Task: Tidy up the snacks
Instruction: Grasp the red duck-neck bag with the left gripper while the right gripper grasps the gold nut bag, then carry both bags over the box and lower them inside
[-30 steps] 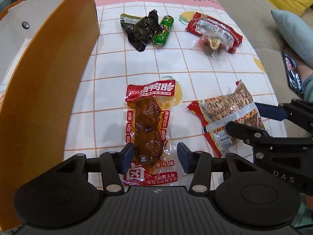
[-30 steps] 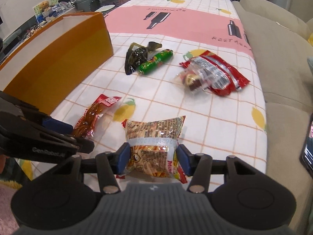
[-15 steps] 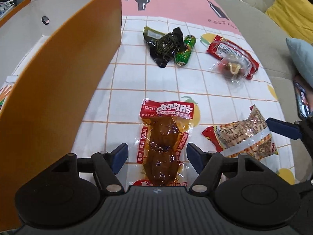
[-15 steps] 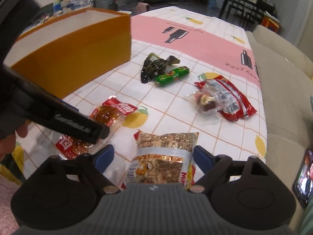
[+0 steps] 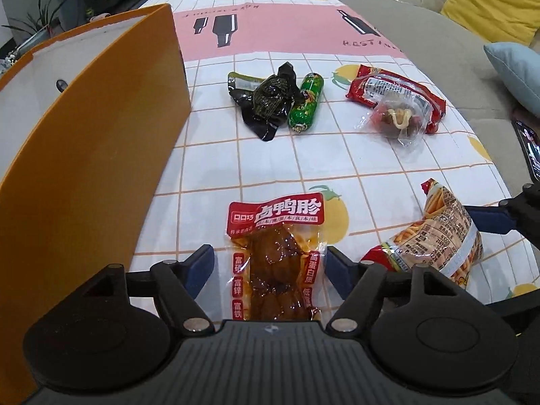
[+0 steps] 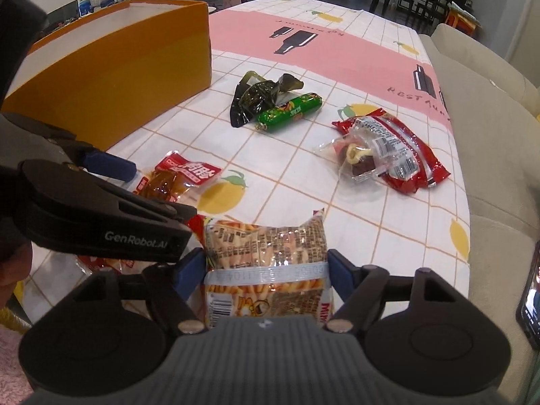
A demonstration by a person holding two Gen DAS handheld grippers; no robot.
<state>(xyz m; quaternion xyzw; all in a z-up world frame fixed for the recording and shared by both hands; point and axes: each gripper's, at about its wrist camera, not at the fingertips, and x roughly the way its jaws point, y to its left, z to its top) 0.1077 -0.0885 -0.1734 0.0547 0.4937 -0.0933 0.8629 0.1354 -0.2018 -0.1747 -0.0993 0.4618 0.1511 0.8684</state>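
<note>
Blue-padded left tongs (image 5: 270, 265) closing, gapped around duck-gizzard pouch (image 5: 275, 263) | right tongs (image 6: 266, 270) closing, touching fries bag (image 6: 266, 263) | risk: slick film slips, tongs collide

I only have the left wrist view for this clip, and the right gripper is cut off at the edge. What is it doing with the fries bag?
Observer: The right gripper straddles the fries bag, a pad at each side edge. Its jaws have just been closing.
Operator: Squeezing it yet?
Observer: Can't tell. The pads meet the bag's edges, but the bag isn't visibly crushed.
Operator: Anyone in shot?
Observer: Only part of a hand, at the picture's left edge.
</note>
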